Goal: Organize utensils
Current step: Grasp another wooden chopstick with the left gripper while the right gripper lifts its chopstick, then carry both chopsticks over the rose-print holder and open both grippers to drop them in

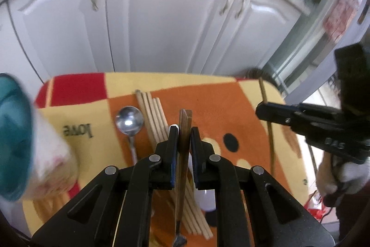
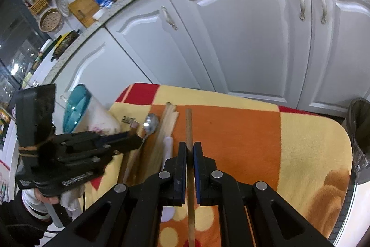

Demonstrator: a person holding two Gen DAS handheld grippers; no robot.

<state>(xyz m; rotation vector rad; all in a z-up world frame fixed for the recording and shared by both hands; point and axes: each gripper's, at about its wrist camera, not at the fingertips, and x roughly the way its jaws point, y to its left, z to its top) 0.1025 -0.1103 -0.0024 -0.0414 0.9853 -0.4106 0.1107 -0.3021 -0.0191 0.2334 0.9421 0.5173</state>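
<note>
Now left tongs (image 1: 184,131) clamp a dark, square-tipped wooden utensil (image 1: 185,122).

- Left gripper (image 1: 184,131) angles downward, its jaws clamped on a thin dark stick.
- Right gripper (image 2: 190,147) angles downward too, jaws pinching a slim wooden stick.

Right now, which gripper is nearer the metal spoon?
Left. The left gripper, shut on a dark chopstick, hangs just beside the metal spoon; the right gripper, holding a thin stick, is farther away.
</note>
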